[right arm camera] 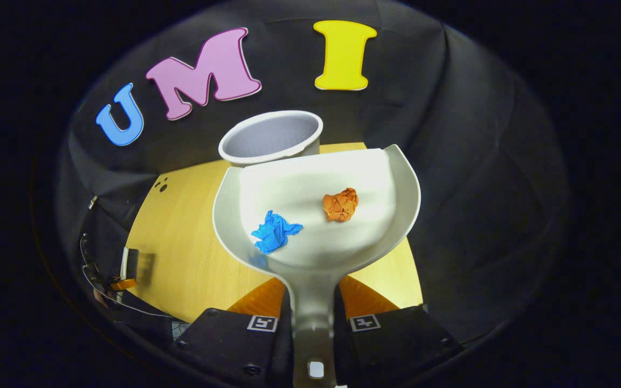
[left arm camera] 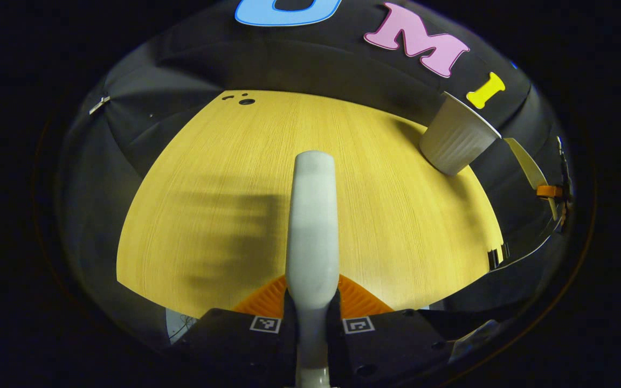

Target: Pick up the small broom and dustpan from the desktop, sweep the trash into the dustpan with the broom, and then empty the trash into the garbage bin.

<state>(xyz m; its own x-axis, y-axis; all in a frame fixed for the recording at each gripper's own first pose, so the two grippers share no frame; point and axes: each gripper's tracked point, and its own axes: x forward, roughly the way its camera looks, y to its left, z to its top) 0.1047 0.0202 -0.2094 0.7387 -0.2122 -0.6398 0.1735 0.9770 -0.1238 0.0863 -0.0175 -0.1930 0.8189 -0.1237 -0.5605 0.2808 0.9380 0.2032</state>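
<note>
- Left gripper view: the left hand-held gripper [left arm camera: 310,310] squeezes the broom [left arm camera: 311,226] handle above the bare worktop [left arm camera: 208,178]. The bin [left arm camera: 456,143] stands at the far edge.
- Right gripper view: the right hand-held gripper [right arm camera: 313,318] grips the dustpan [right arm camera: 316,205], holding blue paper [right arm camera: 274,231] and orange paper [right arm camera: 341,204], just before the bin [right arm camera: 270,137]. Sweeping looks done; next, tip it in.

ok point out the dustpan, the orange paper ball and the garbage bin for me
dustpan [right arm camera: 310,188]: right gripper view, on the bare floor of its pan
orange paper ball [right arm camera: 340,204]: right gripper view, on the middle of the crumpled wad
garbage bin [right arm camera: 270,136]: right gripper view, on its inner wall
</note>
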